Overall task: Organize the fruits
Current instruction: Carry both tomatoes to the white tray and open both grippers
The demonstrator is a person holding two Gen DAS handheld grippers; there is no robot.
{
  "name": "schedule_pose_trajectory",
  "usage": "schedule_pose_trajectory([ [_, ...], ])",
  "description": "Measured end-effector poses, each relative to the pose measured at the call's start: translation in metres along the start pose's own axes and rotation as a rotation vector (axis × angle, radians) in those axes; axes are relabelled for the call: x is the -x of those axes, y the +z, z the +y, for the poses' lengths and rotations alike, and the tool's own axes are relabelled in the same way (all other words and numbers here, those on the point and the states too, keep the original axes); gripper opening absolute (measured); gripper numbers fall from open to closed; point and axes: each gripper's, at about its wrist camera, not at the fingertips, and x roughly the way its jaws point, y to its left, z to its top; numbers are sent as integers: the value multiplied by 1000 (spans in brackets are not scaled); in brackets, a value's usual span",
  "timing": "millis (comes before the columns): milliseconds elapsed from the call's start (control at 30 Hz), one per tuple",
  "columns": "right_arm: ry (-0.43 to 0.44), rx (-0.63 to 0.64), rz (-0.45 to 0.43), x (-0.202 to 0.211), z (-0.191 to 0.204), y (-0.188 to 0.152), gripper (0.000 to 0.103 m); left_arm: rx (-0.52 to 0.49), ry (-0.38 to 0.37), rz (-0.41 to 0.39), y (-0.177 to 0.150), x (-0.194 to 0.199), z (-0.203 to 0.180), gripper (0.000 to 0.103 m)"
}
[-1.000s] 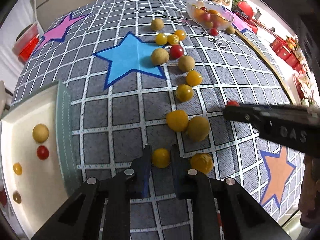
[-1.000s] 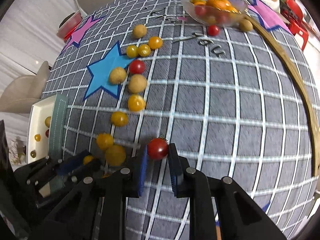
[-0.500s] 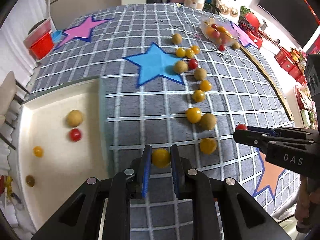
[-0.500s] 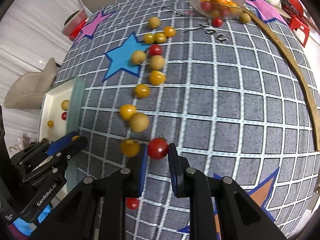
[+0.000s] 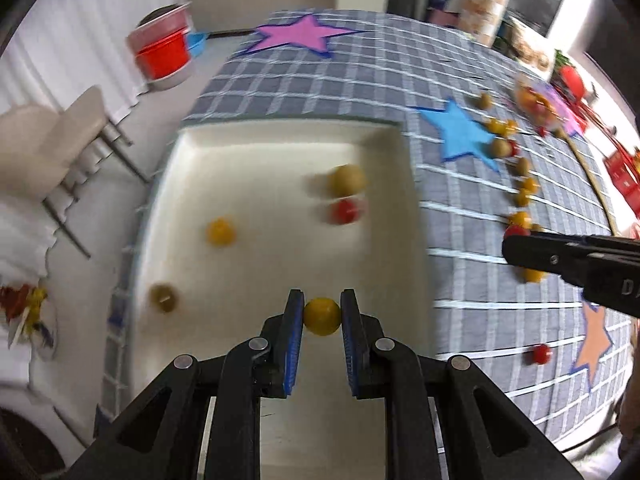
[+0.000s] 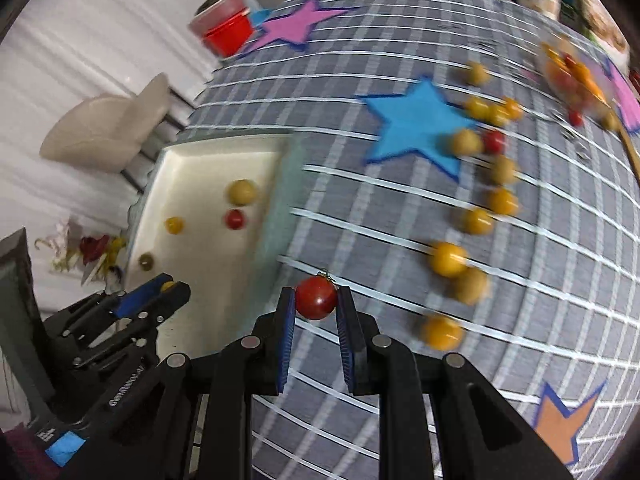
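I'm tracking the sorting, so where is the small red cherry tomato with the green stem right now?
The red cherry tomato is clamped in the right gripper, over the grey checked tablecloth just right of the white tray.

Red tub (image 5: 162,53), beige chair (image 5: 48,138) nr table

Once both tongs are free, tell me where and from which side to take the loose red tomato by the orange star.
Grip the red tomato across its round middle, coming from above. It lies alone on the flat checked cloth beside the orange star, with no fruit near enough to block either finger. Its stem direction is too blurred to tell.
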Motion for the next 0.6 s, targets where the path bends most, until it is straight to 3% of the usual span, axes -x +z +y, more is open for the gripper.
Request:
schedule_pose_trajectory([
  [233,54,77,58,-42,61,17,22,89,100,30,-20,-12,50,20],
  [600,36,146,131,-98,106,29,22,154,129,61,-34,-27,78,20],
])
